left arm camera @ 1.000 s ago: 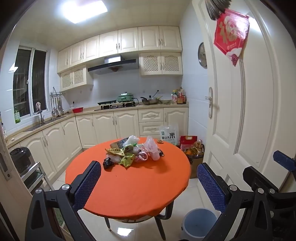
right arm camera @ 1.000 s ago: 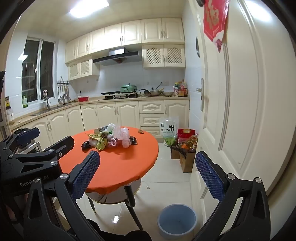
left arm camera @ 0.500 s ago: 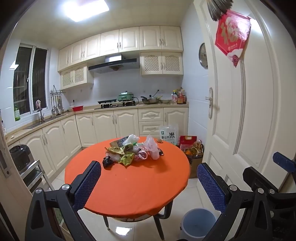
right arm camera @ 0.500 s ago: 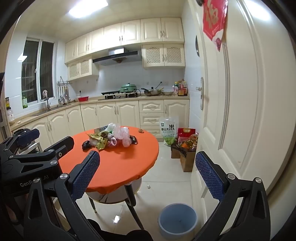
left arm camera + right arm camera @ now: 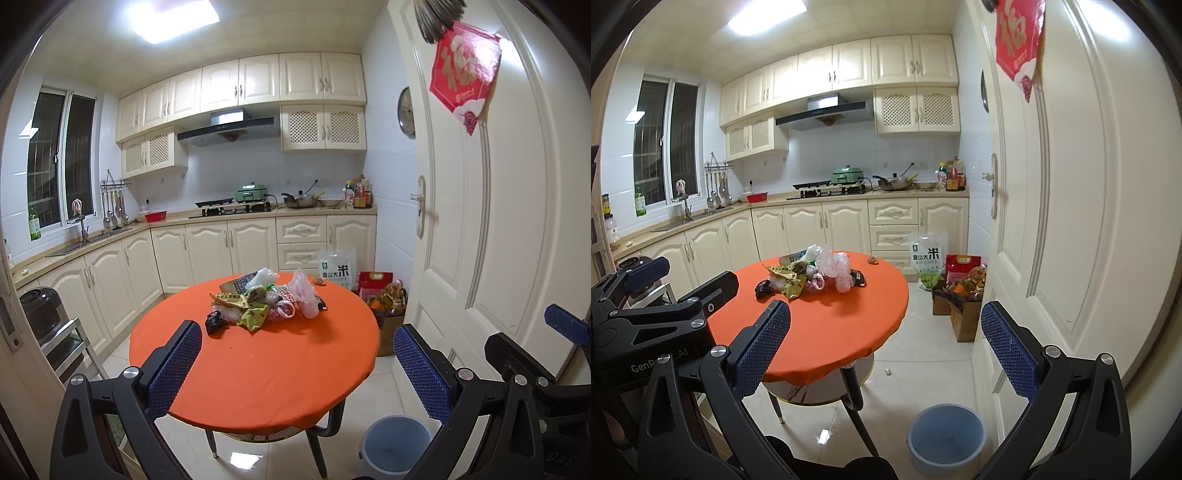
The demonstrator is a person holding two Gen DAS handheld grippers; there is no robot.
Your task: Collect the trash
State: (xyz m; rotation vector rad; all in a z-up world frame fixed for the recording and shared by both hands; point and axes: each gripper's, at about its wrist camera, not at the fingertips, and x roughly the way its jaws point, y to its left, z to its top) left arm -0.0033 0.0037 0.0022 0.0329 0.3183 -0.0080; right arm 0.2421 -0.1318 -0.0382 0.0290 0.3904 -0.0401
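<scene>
Table [image 5: 258, 365]: round, orange cloth.
On table: trash pile [image 5: 262, 299] toward far side.
Floor [image 5: 923, 354]: blue bin [image 5: 945, 437] beside table.

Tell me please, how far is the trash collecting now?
Nothing looks done: the blue bin on the floor appears empty. Nothing is in hand: the left gripper and right gripper are both open, short of the table. Left: the whole trash pile still on it.
</scene>
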